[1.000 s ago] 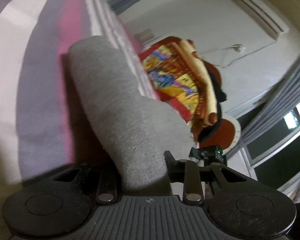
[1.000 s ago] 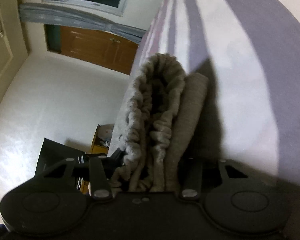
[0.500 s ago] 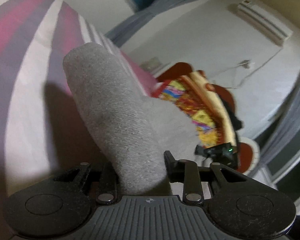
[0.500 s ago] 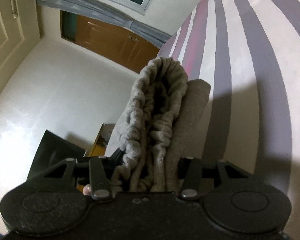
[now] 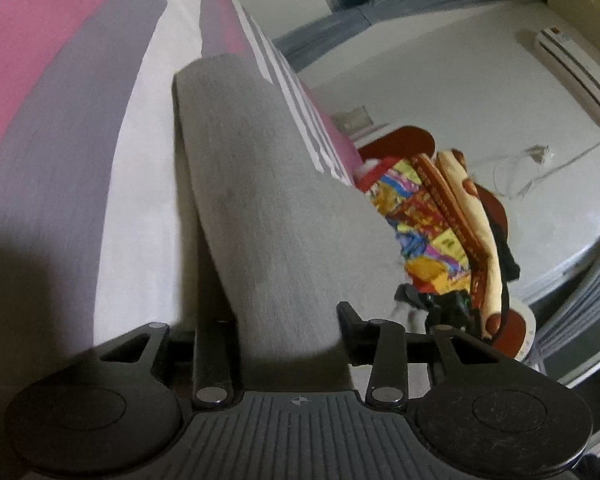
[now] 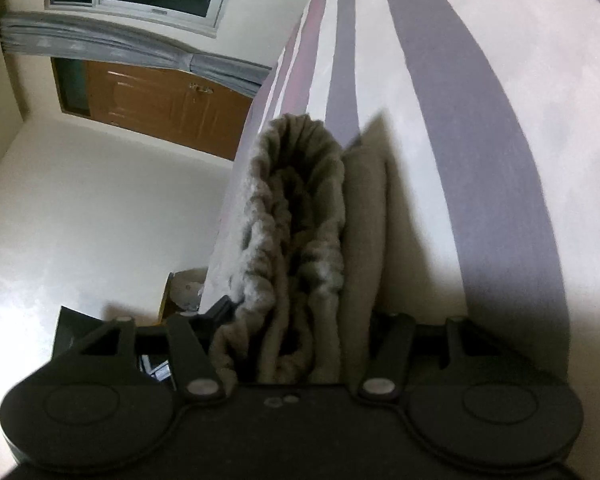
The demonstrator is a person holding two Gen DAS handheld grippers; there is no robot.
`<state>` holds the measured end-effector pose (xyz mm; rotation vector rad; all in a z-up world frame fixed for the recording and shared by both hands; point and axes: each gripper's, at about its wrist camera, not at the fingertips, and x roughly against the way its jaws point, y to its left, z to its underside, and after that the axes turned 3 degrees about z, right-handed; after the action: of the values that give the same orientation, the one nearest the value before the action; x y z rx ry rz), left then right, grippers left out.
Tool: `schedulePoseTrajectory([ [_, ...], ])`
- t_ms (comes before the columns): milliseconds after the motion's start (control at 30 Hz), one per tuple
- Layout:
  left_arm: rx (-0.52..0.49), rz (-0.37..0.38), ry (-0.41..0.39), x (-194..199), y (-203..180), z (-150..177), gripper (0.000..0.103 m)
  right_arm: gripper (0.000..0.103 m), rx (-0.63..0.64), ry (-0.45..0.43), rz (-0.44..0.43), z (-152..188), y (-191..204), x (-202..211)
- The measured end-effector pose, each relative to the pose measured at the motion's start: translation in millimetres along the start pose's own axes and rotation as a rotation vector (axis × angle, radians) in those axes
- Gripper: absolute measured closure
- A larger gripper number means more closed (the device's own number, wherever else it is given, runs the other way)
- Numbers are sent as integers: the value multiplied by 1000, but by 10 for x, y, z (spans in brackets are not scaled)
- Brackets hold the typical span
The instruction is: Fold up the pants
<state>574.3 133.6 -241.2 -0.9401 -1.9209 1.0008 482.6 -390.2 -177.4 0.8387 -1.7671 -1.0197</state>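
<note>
Grey sweatpants carried across a striped bed, one end in each gripper.

The left gripper [image 5: 288,340] has a smooth folded leg section of the grey sweatpants [image 5: 260,208] between its jaws, and the right gripper [image 6: 296,344] has the gathered elastic waistband [image 6: 296,216] with a flat fold beside it. Both sets of jaws have just been opening; cloth fills both gaps, but whether the pads still press on it I cannot tell. The pants lie low along the striped bedsheet [image 5: 132,184], with a colourful folded blanket [image 5: 432,224] beyond. The fabric looks soft, thick and limp, likely light, non-slippery and hard to damage; it will sag wherever unsupported. I judge the best holds are the waistband's bunched elastic and the folded leg edge, taking all layers together.
</note>
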Motion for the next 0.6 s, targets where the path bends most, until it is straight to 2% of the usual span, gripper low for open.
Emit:
schedulePoseTrajectory([
  [133, -5, 7, 19, 76, -130, 211, 56, 41, 3, 41, 20, 172, -33, 225],
  [200, -11, 9, 29, 122, -168, 300, 50, 41, -12, 48, 45, 205, 5, 278],
  [233, -13, 19, 32, 171, -157, 327, 45, 37, -17, 47, 51, 218, 30, 296],
  [333, 0, 21, 30, 237, -167, 390, 44, 23, -2, 23, 71, 272, 145, 336],
  [400, -8, 7, 16, 266, -195, 447, 44, 20, -2, -13, 94, 327, 157, 431],
  [500, 1, 8, 0, 301, -228, 549, 45, 17, -37, -16, 69, 408, 101, 540],
  [567, 27, -12, -1, 289, -236, 532, 49, 22, -33, 16, 104, 497, 102, 528],
  [600, 64, -9, -4, 309, -221, 499, 49, 29, -16, 35, 156, 523, 146, 489],
])
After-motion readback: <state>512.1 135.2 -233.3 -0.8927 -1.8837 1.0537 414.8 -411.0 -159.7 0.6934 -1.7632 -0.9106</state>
